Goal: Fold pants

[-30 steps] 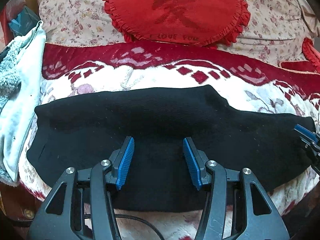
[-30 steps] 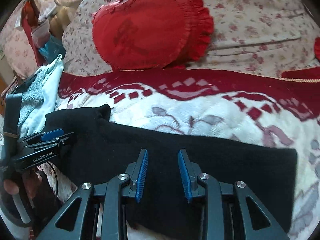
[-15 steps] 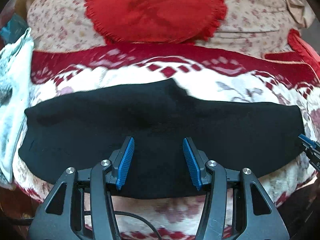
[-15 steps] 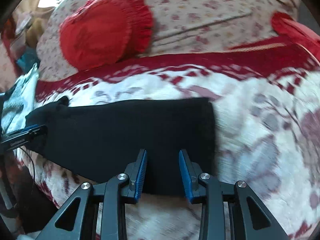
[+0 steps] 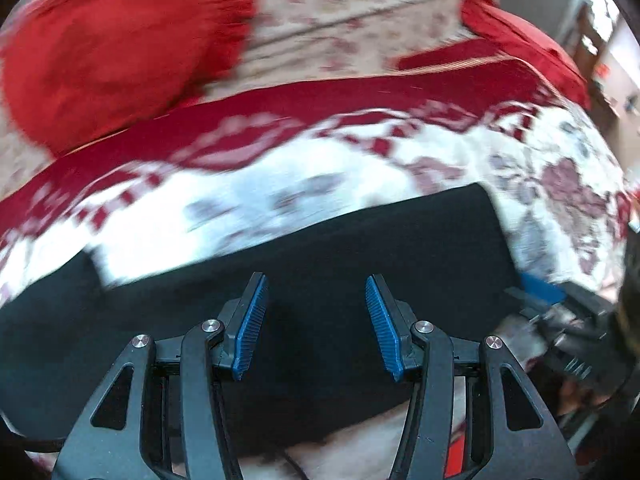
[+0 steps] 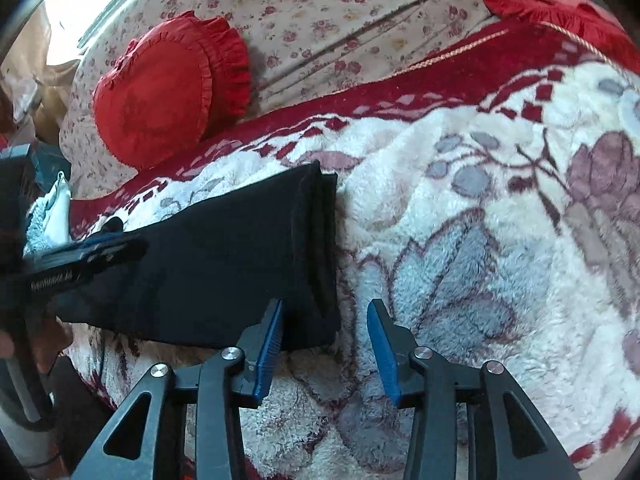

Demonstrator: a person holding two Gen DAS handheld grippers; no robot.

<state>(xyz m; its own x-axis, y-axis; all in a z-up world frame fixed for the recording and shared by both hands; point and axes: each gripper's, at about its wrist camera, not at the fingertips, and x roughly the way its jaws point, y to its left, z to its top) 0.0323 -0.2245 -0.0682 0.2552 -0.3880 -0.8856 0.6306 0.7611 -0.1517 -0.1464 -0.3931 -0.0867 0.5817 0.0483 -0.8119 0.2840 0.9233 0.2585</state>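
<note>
The black pants point(image 5: 320, 248) lie flat in a long strip on the fleece blanket, folded lengthwise; they also show in the right wrist view point(image 6: 224, 256). My left gripper point(image 5: 316, 300) is open and empty, low over the middle of the pants. My right gripper point(image 6: 325, 320) is open and empty, straddling the near corner of the pants' leg-end edge. The left gripper point(image 6: 96, 254) appears at the left of the right wrist view, over the pants. The right gripper point(image 5: 540, 292) shows blurred at the right of the left wrist view.
A white, red and grey floral fleece blanket point(image 6: 480, 220) covers the bed. A round red frilled cushion point(image 6: 168, 88) leans on the floral backrest point(image 6: 340, 12). A second red cushion point(image 6: 540, 0) sits at the far right. Pale towels point(image 6: 52, 216) lie at the left.
Both grippers have swung right along the pants. The right gripper now sits at the leg-end edge; the left view is motion-blurred. Both stay open.
</note>
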